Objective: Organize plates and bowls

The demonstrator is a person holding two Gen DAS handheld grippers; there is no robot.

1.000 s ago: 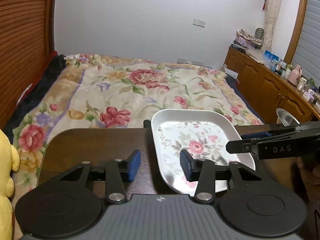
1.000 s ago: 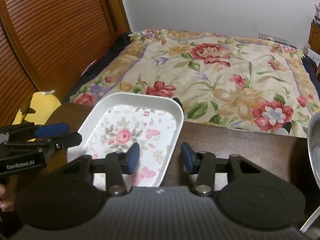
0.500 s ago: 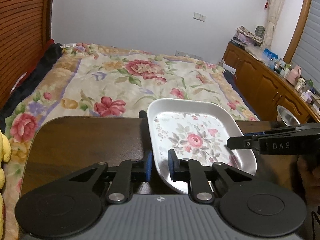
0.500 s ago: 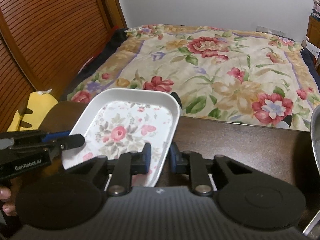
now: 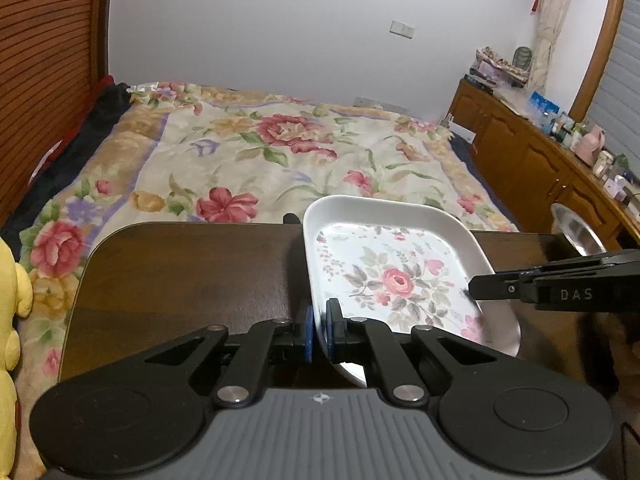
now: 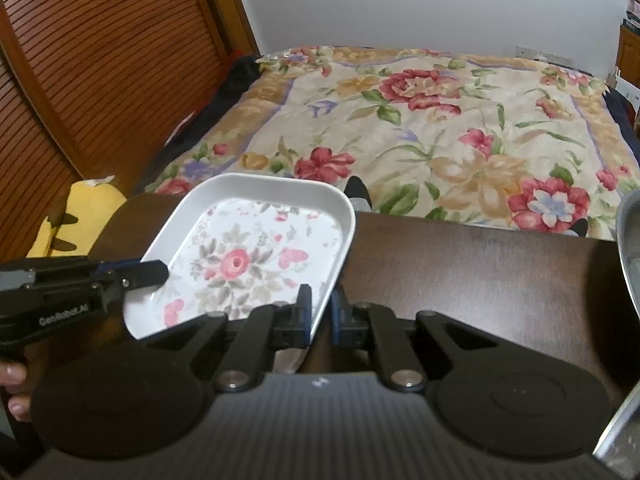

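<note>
Left gripper (image 5: 317, 334) and right gripper (image 6: 321, 312) each clenched the rim of the rectangular floral plate (image 5: 394, 276), the left at its left edge, the right at its right edge. The plate sat over the dark wooden table (image 5: 188, 272) and held nothing. A metal bowl (image 5: 576, 230) stood right of the plate; its contents could not be seen. A floral bedspread (image 5: 280, 152) lay beyond the plate.

The left gripper (image 5: 317, 334) pinches the floral plate's (image 5: 394, 276) left rim over the dark table (image 5: 192, 276).
</note>
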